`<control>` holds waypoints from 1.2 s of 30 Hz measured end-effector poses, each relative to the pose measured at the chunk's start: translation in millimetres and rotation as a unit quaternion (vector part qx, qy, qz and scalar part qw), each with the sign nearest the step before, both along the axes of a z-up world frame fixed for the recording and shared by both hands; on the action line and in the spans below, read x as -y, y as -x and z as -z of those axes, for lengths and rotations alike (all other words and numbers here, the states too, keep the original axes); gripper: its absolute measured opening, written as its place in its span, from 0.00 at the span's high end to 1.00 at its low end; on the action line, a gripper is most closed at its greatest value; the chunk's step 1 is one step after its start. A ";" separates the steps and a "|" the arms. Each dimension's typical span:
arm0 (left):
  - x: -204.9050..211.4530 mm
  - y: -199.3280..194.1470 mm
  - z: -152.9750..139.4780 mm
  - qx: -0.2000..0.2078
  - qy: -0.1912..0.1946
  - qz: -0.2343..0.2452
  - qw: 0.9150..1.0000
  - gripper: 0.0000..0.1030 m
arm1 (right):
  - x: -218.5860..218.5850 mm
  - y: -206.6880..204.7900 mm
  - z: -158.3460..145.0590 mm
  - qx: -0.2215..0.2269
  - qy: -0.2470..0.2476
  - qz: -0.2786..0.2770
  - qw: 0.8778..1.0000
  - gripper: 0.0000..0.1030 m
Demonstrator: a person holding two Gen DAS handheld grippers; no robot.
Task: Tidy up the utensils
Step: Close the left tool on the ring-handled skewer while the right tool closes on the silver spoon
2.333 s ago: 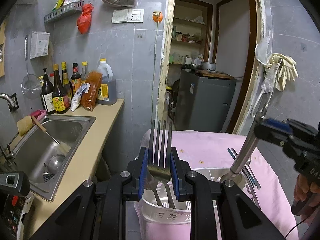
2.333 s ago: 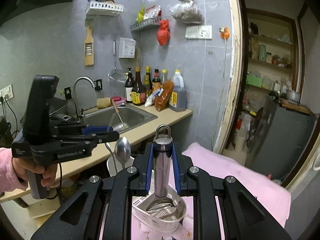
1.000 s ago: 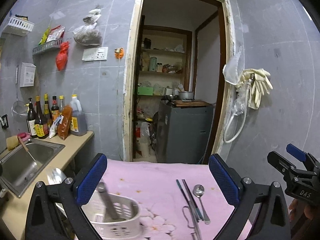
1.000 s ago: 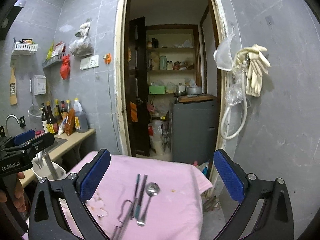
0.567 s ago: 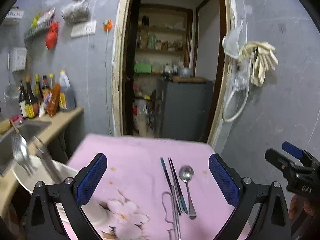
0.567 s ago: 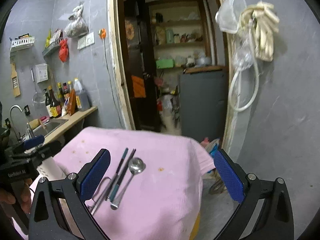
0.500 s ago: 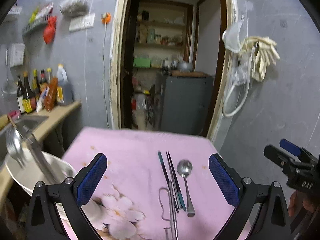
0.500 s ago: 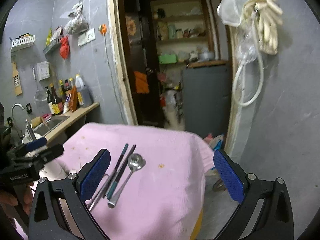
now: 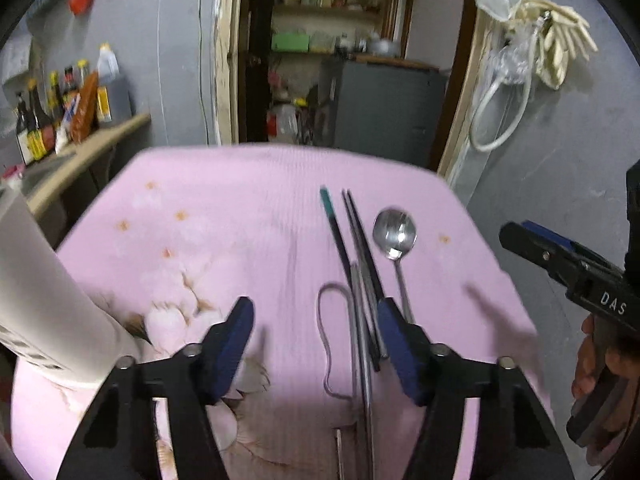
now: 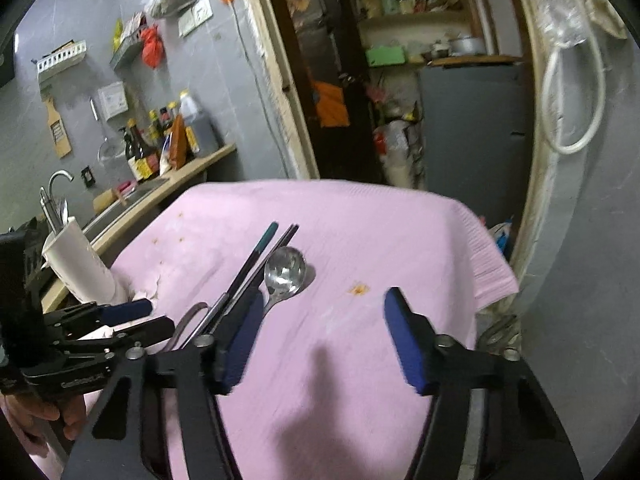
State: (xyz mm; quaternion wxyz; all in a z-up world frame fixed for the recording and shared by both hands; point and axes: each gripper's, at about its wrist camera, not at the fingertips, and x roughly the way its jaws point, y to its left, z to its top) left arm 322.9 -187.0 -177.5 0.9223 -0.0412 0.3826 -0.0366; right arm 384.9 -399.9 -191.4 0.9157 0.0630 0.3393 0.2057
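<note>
Right now both tools hang empty over the pink cloth (image 9: 240, 208): the left gripper (image 9: 312, 344) spread wide astride the wire loop (image 9: 330, 344) and chopsticks (image 9: 352, 248), the right gripper (image 10: 320, 336) just as wide beside the spoon (image 10: 285, 270). These utensils lie in a tidy row, likely awaiting pickup for the white holder (image 10: 80, 268) at the cloth's left edge, where others already stand. "DAS" shows on the right tool's body. Farther off, sauce bottles (image 10: 160, 140) line the counter.

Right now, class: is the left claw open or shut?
Open. In its own view the left claw has its blue pads spread wide apart over the pink cloth, gripping nothing.
</note>
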 end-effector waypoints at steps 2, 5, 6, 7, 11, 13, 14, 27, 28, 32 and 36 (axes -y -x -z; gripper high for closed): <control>-2.8 -5.2 7.9 -0.017 0.005 -0.003 1.000 0.57 | -4.6 -5.6 6.3 -0.008 0.001 -0.010 1.000 0.50; -7.8 -13.4 15.1 -0.033 0.020 -0.010 0.999 0.64 | -13.2 -14.2 13.3 -0.019 0.002 -0.023 1.000 0.54; -9.1 -16.4 16.0 -0.036 0.025 -0.012 0.999 0.66 | -16.4 -17.6 14.7 -0.024 0.004 -0.031 0.999 0.56; -10.8 -18.4 17.0 -0.039 0.030 -0.012 0.999 0.69 | -16.8 -18.2 15.2 -0.025 0.006 -0.035 0.999 0.57; -15.0 -29.9 19.5 -0.049 0.047 -0.009 0.998 0.79 | -17.1 -27.7 16.5 -0.031 0.001 -0.044 0.999 0.57; -15.5 -34.4 21.1 -0.058 0.051 -0.006 0.997 0.83 | -14.6 -34.2 16.2 -0.037 -0.008 -0.047 0.998 0.61; -15.5 -36.1 21.6 -0.062 0.053 -0.003 0.997 0.85 | -14.5 -37.7 15.6 -0.038 -0.010 -0.049 0.998 0.63; -2.0 -52.7 16.6 -0.105 0.010 0.048 0.993 0.97 | -48.2 -78.4 29.8 -0.088 0.004 -0.132 0.987 0.88; -1.8 -53.2 16.2 -0.106 0.007 0.050 0.993 0.97 | -48.9 -77.0 29.9 -0.087 0.006 -0.132 0.987 0.94; -0.7 -49.3 12.5 -0.098 0.003 0.054 0.994 0.98 | -43.7 -64.6 19.5 -0.074 -0.002 -0.121 0.990 0.98; -3.9 -37.2 -0.1 -0.073 0.005 0.046 0.996 0.98 | -38.6 -43.0 -5.3 -0.041 -0.006 -0.107 0.993 0.99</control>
